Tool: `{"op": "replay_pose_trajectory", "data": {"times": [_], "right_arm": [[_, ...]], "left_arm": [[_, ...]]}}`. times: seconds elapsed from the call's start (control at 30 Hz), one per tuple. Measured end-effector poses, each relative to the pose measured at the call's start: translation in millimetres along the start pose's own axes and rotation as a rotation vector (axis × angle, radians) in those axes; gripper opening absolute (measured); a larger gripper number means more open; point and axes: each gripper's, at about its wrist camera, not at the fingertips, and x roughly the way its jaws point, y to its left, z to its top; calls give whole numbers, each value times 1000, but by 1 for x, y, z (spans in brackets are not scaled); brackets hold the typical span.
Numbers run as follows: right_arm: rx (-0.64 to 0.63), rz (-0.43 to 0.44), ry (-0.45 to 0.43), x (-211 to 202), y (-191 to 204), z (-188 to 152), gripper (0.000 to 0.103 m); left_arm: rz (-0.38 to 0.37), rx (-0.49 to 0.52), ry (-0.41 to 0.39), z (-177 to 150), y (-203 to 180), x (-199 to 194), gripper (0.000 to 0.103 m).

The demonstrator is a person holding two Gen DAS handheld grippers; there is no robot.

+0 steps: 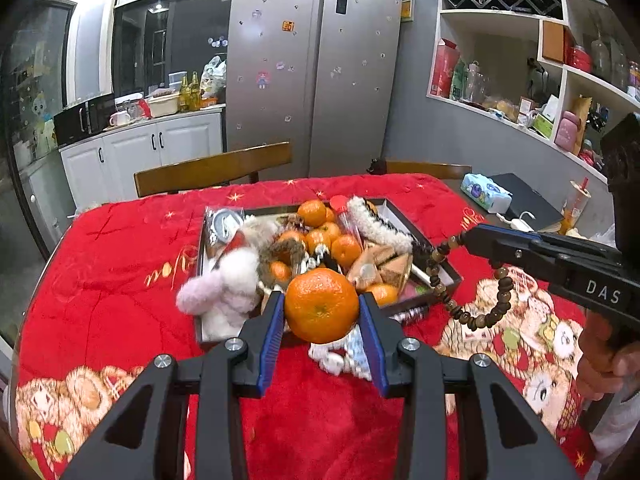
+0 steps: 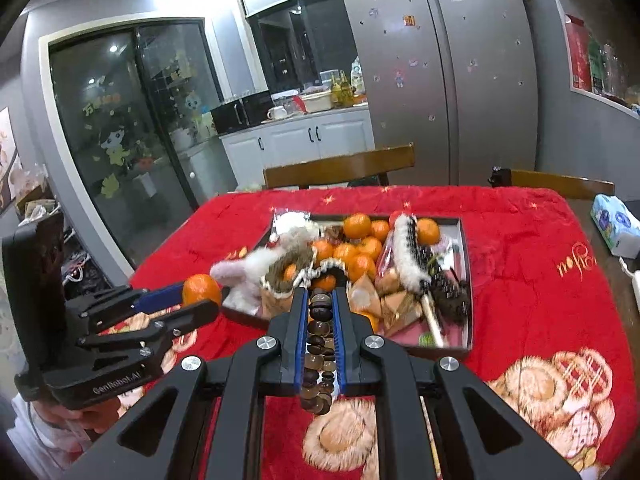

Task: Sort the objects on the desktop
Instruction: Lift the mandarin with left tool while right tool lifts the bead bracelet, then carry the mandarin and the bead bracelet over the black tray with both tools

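Note:
My left gripper [image 1: 322, 306] is shut on an orange mandarin [image 1: 321, 305], held just above the near edge of the dark tray [image 1: 452, 270]. The tray holds several more mandarins [image 1: 313, 213], a pale plush toy [image 1: 224, 284], fluffy hair clips and wrapped snacks. From the right, my right gripper [image 1: 460, 239] is shut on a brown wooden bead bracelet [image 1: 476, 314] that dangles over the red blanket. In the right wrist view the beads [image 2: 320, 340] run between the blue pads, and the left gripper [image 2: 200, 300] with its mandarin [image 2: 201, 289] is at the left.
A red blanket with bear prints [image 1: 120, 280] covers the table. Two wooden chair backs [image 1: 212, 168] stand behind it, before a steel fridge [image 1: 312, 68]. A tissue pack [image 1: 486, 193] and a dark folder lie at the right. A white beaded item [image 1: 340, 356] lies near the tray.

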Motion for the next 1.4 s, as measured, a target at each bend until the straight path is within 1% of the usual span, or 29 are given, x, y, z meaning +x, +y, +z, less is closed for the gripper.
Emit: {"op": "replay_pose_trajectory", "data": {"times": [0.07, 0.27, 0.4, 0.57, 0.77, 0.97, 1.03, 1.1, 1.13, 1.2, 1.23, 1.37, 1.4], "right_arm": [[0, 2, -1, 2, 0, 9, 12], [-25, 5, -14, 13, 1, 39, 12], [-31, 16, -7, 26, -1, 57, 12], [-52, 22, 11, 56, -3, 76, 12], [-46, 25, 12, 93, -9, 87, 12], [-5, 37, 50, 132, -14, 82, 12], [1, 45, 60, 142, -16, 80, 12], [10, 54, 54, 149, -17, 78, 12], [13, 53, 50, 150, -17, 76, 12], [4, 47, 69, 156, -18, 76, 12], [19, 53, 66, 158, -23, 76, 12], [14, 44, 70, 162, -32, 78, 12], [15, 46, 74, 164, -33, 78, 12]], "left_arm": [[-9, -16, -3, 11, 1, 7, 38], [-7, 3, -15, 41, -3, 28, 38], [-10, 6, -16, 63, -1, 44, 38], [1, 2, -20, 83, 12, 64, 39], [36, -15, -45, 102, 36, 103, 38], [51, -60, -27, 98, 55, 145, 39], [52, -68, -34, 94, 58, 152, 39], [72, -35, -24, 90, 57, 161, 39], [79, -30, -19, 87, 57, 165, 39], [81, -37, -3, 82, 58, 173, 39], [80, -30, 9, 80, 58, 177, 39], [99, -11, 40, 69, 55, 191, 39], [98, -10, 35, 68, 54, 192, 39]]}}
